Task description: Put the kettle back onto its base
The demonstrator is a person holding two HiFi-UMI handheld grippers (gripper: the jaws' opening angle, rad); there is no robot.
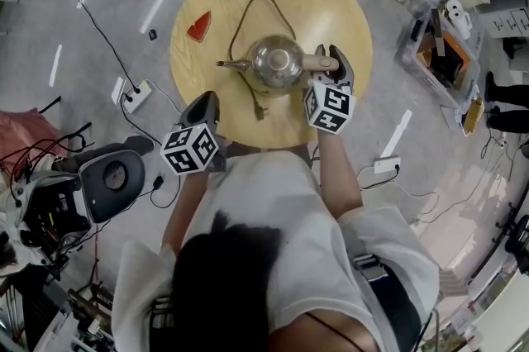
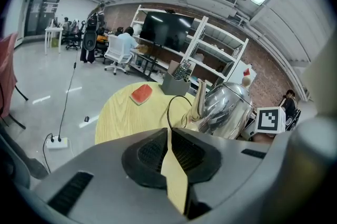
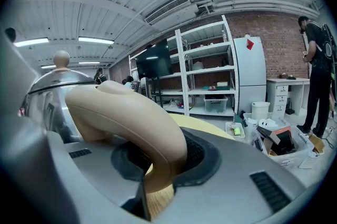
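The right gripper (image 1: 332, 61) fingers clamp the kettle (image 1: 275, 61) by its handle (image 3: 131, 118); the left gripper (image 1: 202, 109) fingers are closed, empty. Keep it level, settling squarely mid-counter (image 1: 198, 53) before releasing.

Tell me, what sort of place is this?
Probably a lab or workshop space: open metal shelving against a brick wall, a large dark screen, and a power strip with cables trailing across the floor.

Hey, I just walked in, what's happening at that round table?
A person stands at the round wooden table with a gripper in each hand. The right gripper is clamped on the beige handle of the steel kettle, at the middle of the table. The left gripper hangs at the near edge, shut and empty.
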